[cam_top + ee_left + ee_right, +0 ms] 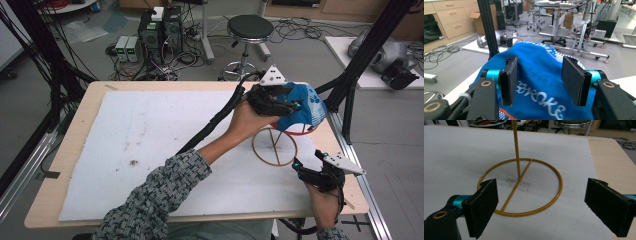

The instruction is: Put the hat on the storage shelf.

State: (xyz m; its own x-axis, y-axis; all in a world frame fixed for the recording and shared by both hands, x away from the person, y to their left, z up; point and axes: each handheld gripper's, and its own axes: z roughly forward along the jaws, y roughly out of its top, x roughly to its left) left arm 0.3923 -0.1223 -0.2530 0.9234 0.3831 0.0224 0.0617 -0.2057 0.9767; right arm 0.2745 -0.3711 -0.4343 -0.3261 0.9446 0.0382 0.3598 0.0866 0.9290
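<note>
Blue cap between open left tongs; right tongs before stand.

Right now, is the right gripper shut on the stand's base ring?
No, the right gripper has its jaws wide apart, short of the yellow stand's base ring and not touching it.

We see white lettering on the blue cap in the left gripper view, upside down and partly hidden. We cannot read it with certainty. No other writing is legible to us.
</note>
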